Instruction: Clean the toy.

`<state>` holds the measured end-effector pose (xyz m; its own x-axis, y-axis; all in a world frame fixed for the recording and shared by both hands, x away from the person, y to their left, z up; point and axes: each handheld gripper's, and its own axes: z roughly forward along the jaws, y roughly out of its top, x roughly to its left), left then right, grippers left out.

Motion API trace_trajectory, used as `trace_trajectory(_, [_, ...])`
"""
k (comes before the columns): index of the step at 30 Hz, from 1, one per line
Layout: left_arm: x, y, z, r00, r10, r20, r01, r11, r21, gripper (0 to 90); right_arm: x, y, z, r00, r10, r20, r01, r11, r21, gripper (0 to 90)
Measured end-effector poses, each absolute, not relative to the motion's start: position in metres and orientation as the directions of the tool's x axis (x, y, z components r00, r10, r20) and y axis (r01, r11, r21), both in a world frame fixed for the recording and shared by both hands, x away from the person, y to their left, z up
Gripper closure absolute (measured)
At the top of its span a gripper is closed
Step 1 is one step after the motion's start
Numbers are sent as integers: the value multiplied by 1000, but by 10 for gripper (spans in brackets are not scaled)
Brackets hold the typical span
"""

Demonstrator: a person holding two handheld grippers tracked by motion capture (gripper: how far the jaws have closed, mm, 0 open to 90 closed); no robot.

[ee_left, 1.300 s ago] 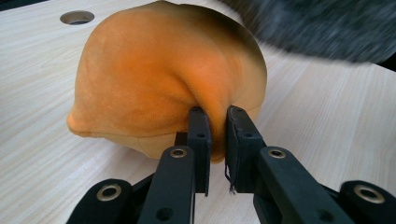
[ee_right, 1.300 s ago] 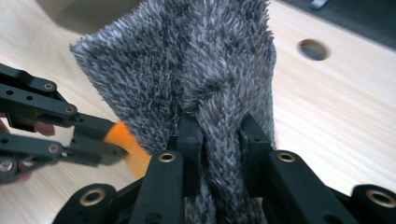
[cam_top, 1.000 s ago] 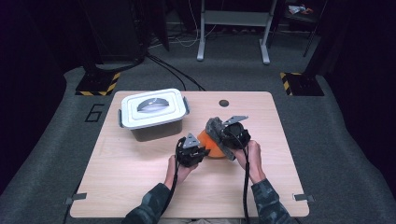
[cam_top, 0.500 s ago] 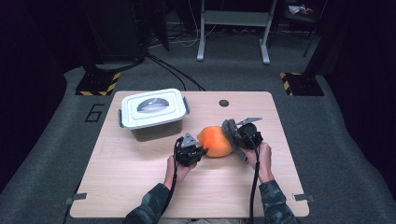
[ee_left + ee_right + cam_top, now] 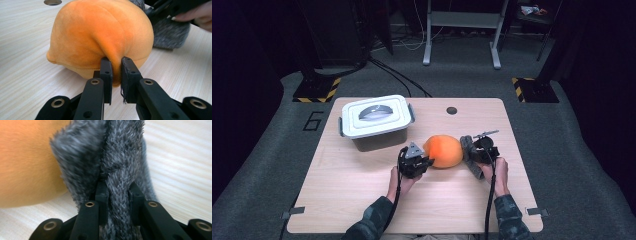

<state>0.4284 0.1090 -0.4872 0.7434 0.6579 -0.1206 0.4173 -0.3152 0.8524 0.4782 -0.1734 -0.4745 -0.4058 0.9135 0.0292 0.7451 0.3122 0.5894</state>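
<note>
So our left gripper (image 5: 115,75) has its jaws clamped on a pinch of the orange plush (image 5: 100,37), down low on the side nearest us, with a fold of the fabric squeezed up between them. Our right gripper (image 5: 117,202) has its jaws closed on the grey furry piece (image 5: 117,157), a thick tuft running straight up out of the gap. In the high view the orange plush (image 5: 443,151) sits on the desk (image 5: 362,200) right between the two grippers, left gripper (image 5: 414,162) touching one flank and right gripper (image 5: 479,152) at the other, with the grey furry piece (image 5: 468,150) pressed against the orange.

Our guess at the why: the left pinch is there to pin the soft body so it doesn't slide, while the right one works the grey part against it or off it. Whether grey and orange are one toy or two separate things, we honestly can't tell.

Further out, beyond the left jaws, there's a lidded white container (image 5: 374,120), well apart from the plush. A small round hole (image 5: 451,110) in the desk sits past the toy. Nothing stands between the jaws and that box, though its lid is on, so that'd be the snag if the plush is headed there.
</note>
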Motion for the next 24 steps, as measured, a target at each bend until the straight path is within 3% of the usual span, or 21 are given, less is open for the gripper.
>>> trace_trajectory(5, [428,108,-487,739,663,-117,413,-309,857,805,466,-172,-443,-423,906,8,684,314,658,751])
trace_trajectory(12, [427,105,-486,744,660,-105,404,-319,858,804,450,-136,-405,-536,844,-27,581,391,714,750])
trace_trajectory(18, [427,104,-485,751,653,-98,389,-318,865,800,451,-103,-405,-604,796,-42,550,455,701,747])
trace_trajectory(24, [427,104,-486,750,655,-95,393,-325,860,799,456,-95,-416,-606,792,-69,551,481,682,749])
